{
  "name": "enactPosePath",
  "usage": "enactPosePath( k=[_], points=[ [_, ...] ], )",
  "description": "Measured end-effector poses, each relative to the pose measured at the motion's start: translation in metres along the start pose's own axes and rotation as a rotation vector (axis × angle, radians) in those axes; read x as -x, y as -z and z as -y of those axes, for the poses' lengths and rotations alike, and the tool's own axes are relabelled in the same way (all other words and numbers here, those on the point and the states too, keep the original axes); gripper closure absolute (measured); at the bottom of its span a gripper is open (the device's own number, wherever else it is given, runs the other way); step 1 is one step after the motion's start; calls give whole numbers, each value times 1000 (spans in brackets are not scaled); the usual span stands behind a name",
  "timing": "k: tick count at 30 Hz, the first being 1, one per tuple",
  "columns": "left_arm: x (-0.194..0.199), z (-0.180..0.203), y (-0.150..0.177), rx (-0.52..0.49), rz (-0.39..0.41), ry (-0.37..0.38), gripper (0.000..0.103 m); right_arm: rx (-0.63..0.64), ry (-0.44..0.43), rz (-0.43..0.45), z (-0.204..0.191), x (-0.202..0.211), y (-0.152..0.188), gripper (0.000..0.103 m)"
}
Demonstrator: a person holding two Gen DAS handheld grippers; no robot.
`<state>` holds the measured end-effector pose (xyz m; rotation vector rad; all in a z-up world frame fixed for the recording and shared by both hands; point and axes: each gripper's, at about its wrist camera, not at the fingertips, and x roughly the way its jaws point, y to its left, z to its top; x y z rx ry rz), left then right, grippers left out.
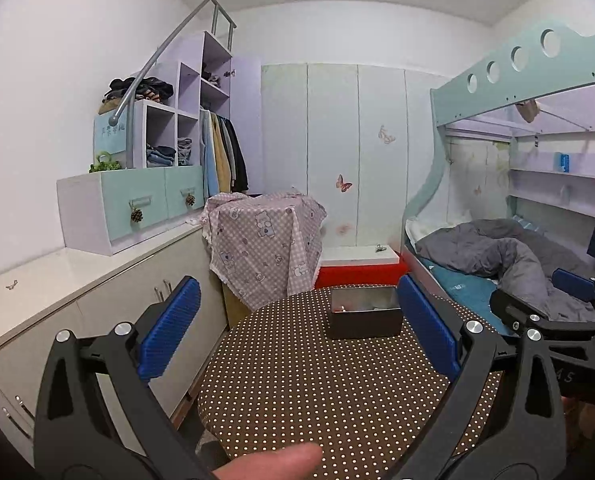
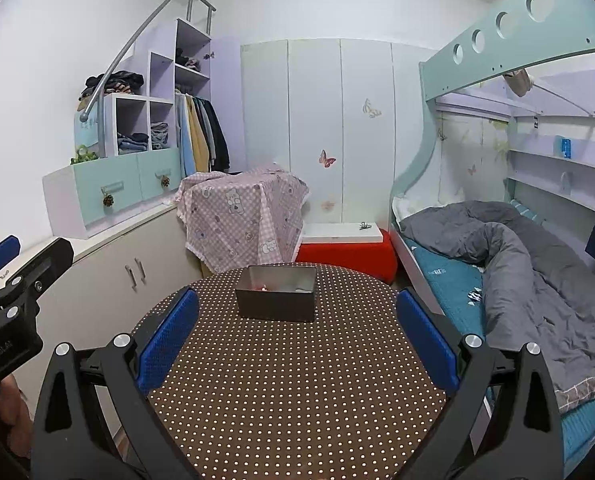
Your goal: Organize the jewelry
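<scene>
A dark rectangular box [image 1: 364,316] stands at the far side of a round table with a brown dotted cloth [image 1: 297,392]; small jewelry pieces lie inside it, too small to tell apart. The box also shows in the right wrist view [image 2: 275,300] on the same table [image 2: 297,380]. My left gripper [image 1: 297,328] is open and empty, held above the near part of the table. My right gripper [image 2: 297,336] is open and empty, also short of the box. Each gripper appears at the edge of the other's view.
A low white cabinet [image 1: 97,300] runs along the left. A stand draped in pink checked cloth [image 2: 241,216] and a red-and-white stool [image 2: 345,248] stand behind the table. A bunk bed with a grey quilt [image 2: 517,248] is at the right.
</scene>
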<state>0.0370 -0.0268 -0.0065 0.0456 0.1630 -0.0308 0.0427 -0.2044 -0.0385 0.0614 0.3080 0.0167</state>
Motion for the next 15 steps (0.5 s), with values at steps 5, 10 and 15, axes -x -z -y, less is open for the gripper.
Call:
enactPosePath(
  k=[5, 10, 15],
  points=[
    [0, -1, 4, 15, 2, 10, 6, -4, 1, -1, 1, 0, 2, 8],
    [0, 1, 6, -4, -1, -3, 6, -4, 3, 2, 1, 1, 1, 8],
    [2, 4, 6, -14, 1, -10, 6, 0, 5, 5, -2, 2, 1, 8]
  ],
)
